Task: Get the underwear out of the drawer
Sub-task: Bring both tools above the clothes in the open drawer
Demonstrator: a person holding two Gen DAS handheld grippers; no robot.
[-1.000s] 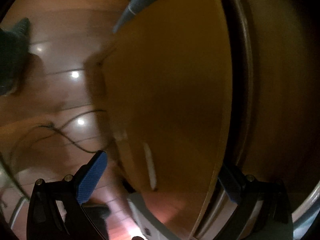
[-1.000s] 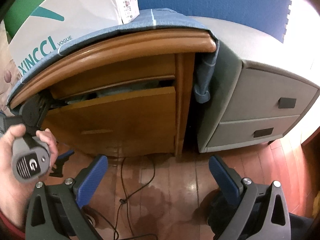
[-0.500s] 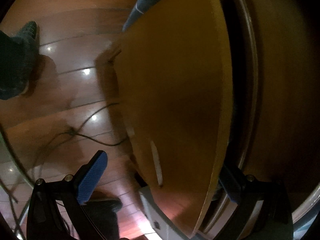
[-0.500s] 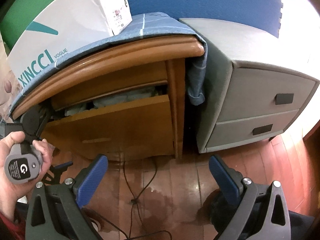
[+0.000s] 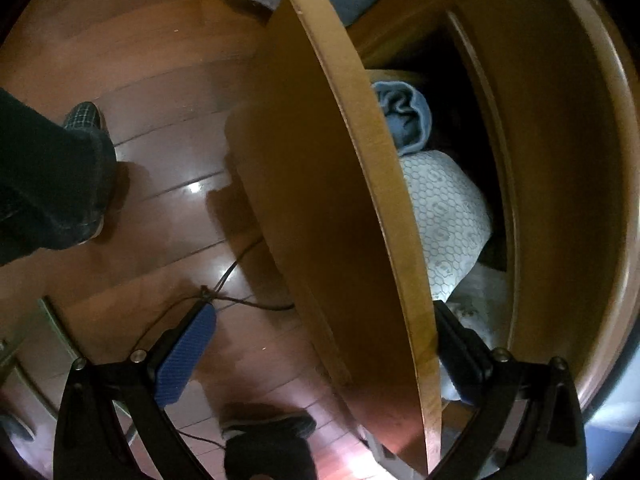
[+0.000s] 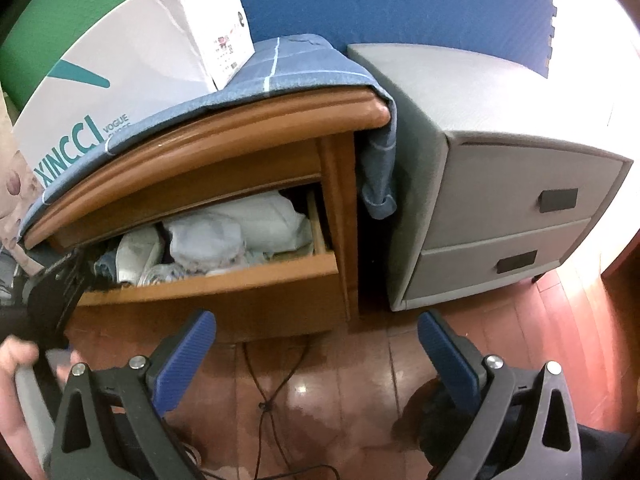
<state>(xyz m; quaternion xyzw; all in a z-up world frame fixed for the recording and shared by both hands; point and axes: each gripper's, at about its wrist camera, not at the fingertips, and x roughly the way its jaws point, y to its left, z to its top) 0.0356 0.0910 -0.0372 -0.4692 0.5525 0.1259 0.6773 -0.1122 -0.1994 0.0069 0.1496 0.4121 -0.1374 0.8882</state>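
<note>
Straddling the front panel of the drawer [image 5: 340, 200], the left tool [image 5: 320, 344] has one blue finger [image 5: 184, 360] outside over the floor and the other inside the drawer behind the panel; its jaws stand wide apart, clenched on nothing.

Left wrist view only: rolled blue garment [image 5: 408, 120] at the drawer's far end; folded white honeycomb-print underwear [image 5: 448, 216] just beside it, nearer the tool; a person's dark trouser leg and checked slipper [image 5: 86, 120] on the wood floor [image 5: 160, 80]; black cable [image 5: 224, 284] below the drawer.

Right wrist view only: whole wooden nightstand [image 6: 336, 216] with the drawer [image 6: 224, 292] pulled partly out, pale folded underwear [image 6: 240, 232] heaped inside; blue cloth [image 6: 288, 68] draped over the top, hanging down the right side; white box [image 6: 132, 68] lettered "XINCCI VOGUE" on the cloth; grey two-drawer cabinet [image 6: 500, 200] just beside the nightstand. Left tool [image 6: 60, 280] visible at the drawer's left corner, a hand [image 6: 16, 380] on its handle. Right tool [image 6: 316, 364] released, fingers spread, over the floor in front, apart from the drawer.
</note>
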